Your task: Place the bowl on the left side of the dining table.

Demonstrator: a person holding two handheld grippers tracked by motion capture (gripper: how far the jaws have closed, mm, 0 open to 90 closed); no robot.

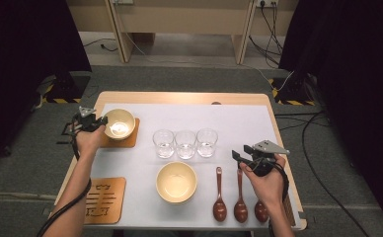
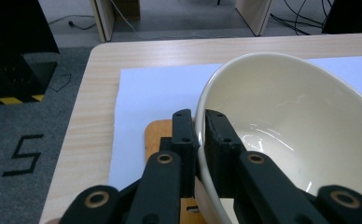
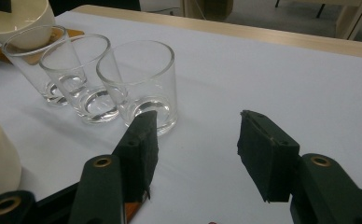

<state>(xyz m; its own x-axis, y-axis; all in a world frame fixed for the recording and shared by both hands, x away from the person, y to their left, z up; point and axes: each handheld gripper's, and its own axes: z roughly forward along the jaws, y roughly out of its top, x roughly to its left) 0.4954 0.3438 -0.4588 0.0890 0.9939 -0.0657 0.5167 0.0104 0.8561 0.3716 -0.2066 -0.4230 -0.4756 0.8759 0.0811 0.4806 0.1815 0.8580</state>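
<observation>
The left gripper [image 1: 96,123] pinches the rim of the cream bowl [image 1: 119,123] on a wooden coaster [image 1: 130,140] at ten o'clock. Three glasses [image 1: 185,143] stand mid-table, a second bowl [image 1: 176,181] below. At four o'clock, the right gripper [image 1: 244,157] gapes empty above three spoons [image 1: 240,200].

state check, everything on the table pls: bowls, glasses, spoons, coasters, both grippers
left hand-held gripper: shut on the far bowl's rim
far bowl: upright on the far coaster, empty
far coaster: under the bowl
near bowl: upright, empty, free
near coaster: bare
three glasses: upright in a row, empty
three spoons: lying side by side, bowls toward the person
right hand-held gripper: open, holding nothing
</observation>
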